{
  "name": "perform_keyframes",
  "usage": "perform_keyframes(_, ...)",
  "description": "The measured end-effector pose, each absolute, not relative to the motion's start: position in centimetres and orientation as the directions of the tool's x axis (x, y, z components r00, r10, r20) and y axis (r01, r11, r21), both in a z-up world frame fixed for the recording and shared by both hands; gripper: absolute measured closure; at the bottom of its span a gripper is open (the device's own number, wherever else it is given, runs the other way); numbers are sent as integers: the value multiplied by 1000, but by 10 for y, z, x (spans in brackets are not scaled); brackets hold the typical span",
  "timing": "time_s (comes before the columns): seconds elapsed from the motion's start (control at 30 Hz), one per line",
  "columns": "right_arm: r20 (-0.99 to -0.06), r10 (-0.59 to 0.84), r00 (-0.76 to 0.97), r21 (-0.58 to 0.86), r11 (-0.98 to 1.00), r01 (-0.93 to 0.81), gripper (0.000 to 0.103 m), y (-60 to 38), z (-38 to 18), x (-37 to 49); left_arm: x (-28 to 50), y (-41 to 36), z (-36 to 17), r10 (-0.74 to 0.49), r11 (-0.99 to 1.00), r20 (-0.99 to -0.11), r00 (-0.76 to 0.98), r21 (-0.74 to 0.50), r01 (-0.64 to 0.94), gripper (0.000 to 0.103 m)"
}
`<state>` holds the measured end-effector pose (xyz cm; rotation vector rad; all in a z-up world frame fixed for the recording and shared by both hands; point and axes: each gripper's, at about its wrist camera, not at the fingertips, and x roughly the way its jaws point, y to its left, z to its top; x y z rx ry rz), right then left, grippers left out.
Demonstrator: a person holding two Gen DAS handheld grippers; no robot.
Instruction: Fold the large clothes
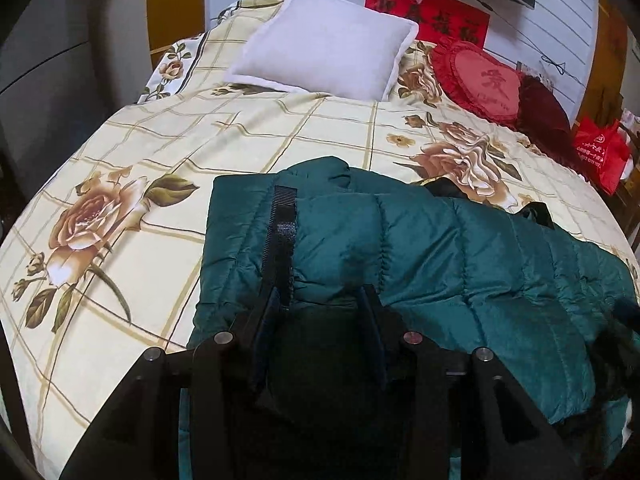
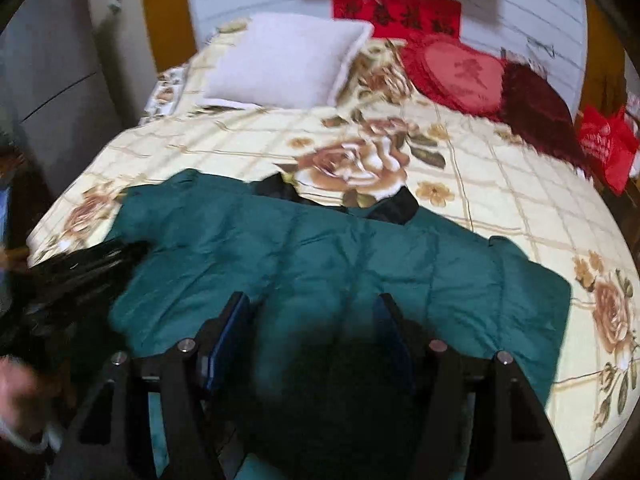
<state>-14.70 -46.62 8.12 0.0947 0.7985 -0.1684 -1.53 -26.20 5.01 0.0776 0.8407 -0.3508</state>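
A dark green quilted puffer jacket (image 1: pixel 420 248) lies folded across the near part of the bed; it also shows in the right wrist view (image 2: pixel 320 256). A black Velcro strip (image 1: pixel 282 236) runs along its left edge, and black lining (image 2: pixel 394 202) peeks out at its far edge. My left gripper (image 1: pixel 320 300) is open, hovering just over the jacket's near left part. My right gripper (image 2: pixel 316 308) is open over the jacket's near middle. The left gripper shows as a dark blur (image 2: pixel 76 280) at the jacket's left end in the right wrist view.
The bed (image 1: pixel 160 152) has a cream floral cover. A white pillow (image 1: pixel 324 44) and a red heart cushion (image 1: pixel 480 80) lie at the head. A red bag (image 1: pixel 600 152) stands at the right. A grey cabinet (image 2: pixel 52 80) stands at the left.
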Motion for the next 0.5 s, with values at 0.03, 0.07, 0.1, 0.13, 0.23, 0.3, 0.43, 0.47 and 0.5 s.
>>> perform_keyframes(0.03, -722, -117, 682, 6, 984, 176, 35, -462, 79, -151, -16, -262, 50, -273, 940, -740, 614, -70, 333, 49)
perform_keyframes(0.07, -732, -114, 671, 1, 986, 169, 35, -459, 73, -153, -16, -262, 50, -273, 941, -740, 615, -71, 332, 49)
perform_keyframes(0.1, -745, -112, 657, -1, 986, 167, 35, -458, 67, -153, -16, -263, 50, -273, 941, -739, 616, -71, 332, 49)
perform_keyframes(0.13, -755, -112, 646, -1, 986, 169, 35, -458, 60, -152, -16, -263, 49, -274, 940, -739, 616, -72, 333, 49)
perform_keyframes(0.23, -758, -116, 641, 6, 983, 185, 34, -459, 43, -151, -17, -263, 49, -272, 939, -738, 618, -64, 337, 49)
perform_keyframes(0.3, -762, -122, 637, -3, 983, 184, 34, -457, 42, -150, -18, -264, 49, -268, 939, -738, 619, -58, 338, 49)
perform_keyframes(0.43, -760, -95, 643, 25, 984, 175, 34, -465, 63, -165, -17, -263, 49, -269, 939, -736, 621, -59, 337, 49)
perform_keyframes(0.47, -744, -108, 659, 23, 982, 187, 34, -471, 71, -174, -17, -263, 49, -270, 939, -737, 620, -59, 338, 49)
perform_keyframes(0.5, -732, -123, 670, 16, 980, 198, 34, -476, 77, -180, -17, -263, 49, -270, 939, -737, 620, -60, 338, 49)
